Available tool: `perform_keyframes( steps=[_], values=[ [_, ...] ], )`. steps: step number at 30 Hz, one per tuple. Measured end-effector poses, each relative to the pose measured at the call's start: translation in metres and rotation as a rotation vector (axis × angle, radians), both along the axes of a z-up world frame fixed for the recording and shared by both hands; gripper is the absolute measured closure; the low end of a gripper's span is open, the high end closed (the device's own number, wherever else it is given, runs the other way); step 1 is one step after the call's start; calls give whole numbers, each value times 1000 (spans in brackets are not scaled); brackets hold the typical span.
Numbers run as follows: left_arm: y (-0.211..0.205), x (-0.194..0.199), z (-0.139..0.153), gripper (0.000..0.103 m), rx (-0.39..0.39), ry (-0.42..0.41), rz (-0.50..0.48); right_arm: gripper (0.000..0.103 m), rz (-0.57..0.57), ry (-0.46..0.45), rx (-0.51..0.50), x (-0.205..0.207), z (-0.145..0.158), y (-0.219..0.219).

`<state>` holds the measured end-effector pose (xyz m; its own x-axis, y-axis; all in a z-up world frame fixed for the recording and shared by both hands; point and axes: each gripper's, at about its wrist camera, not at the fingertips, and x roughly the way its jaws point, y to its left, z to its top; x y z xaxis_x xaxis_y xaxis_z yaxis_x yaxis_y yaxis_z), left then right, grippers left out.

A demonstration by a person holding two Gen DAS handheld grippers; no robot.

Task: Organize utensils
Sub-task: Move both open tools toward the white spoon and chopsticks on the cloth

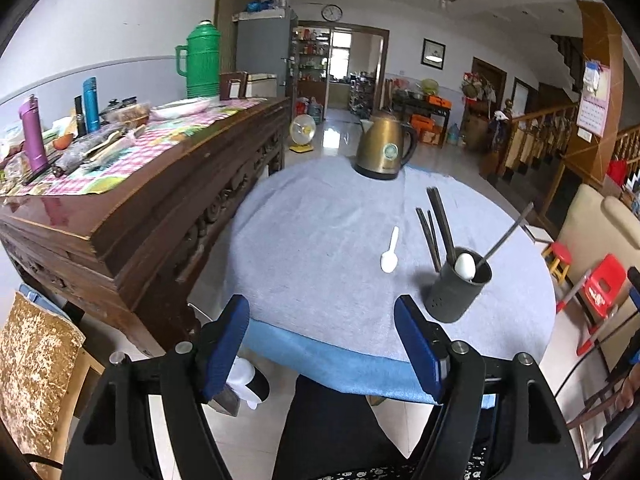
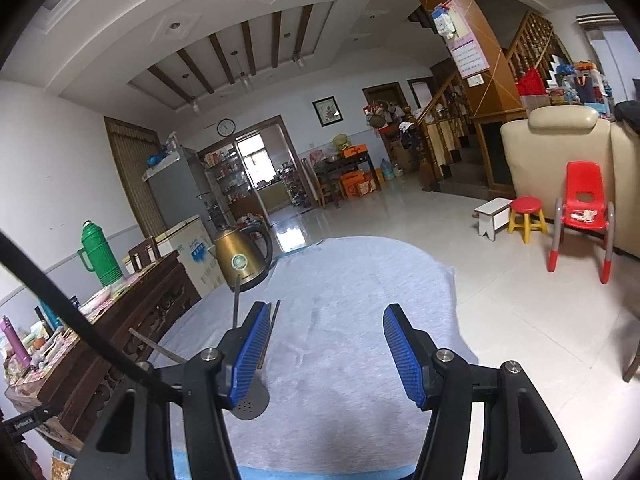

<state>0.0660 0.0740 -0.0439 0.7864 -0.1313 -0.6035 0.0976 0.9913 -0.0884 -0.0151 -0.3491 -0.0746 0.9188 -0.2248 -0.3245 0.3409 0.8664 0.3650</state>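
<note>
A dark grey utensil holder (image 1: 458, 290) stands on the light blue cloth of the round table (image 1: 320, 200). It holds dark chopsticks (image 1: 438, 220), a white spoon (image 1: 465, 266) and a metal handle (image 1: 508, 232). Another white spoon (image 1: 390, 252) lies on the cloth to its left. My left gripper (image 1: 322, 312) is open and empty near the table's front edge. My right gripper (image 2: 326, 320) is open and empty above the cloth; the holder (image 2: 250, 402) shows partly behind its left finger.
A gold electric kettle (image 1: 384, 148) stands at the table's far edge. A dark wooden sideboard (image 1: 160, 200) with bottles and a green thermos (image 1: 202, 64) runs along the left. A red child's chair (image 2: 582, 208) and stools stand on the floor at right.
</note>
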Motion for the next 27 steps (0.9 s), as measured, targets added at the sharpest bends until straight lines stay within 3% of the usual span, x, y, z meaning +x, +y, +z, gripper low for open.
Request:
perform_keyframes(
  steps=[19, 27],
  values=[
    [-5, -16, 26, 26, -2, -57, -22, 40, -50, -47, -54, -23, 33, -12],
    [5, -17, 34, 24, 28, -78, 28, 39, -37, -41, -62, -21, 39, -10]
  ],
)
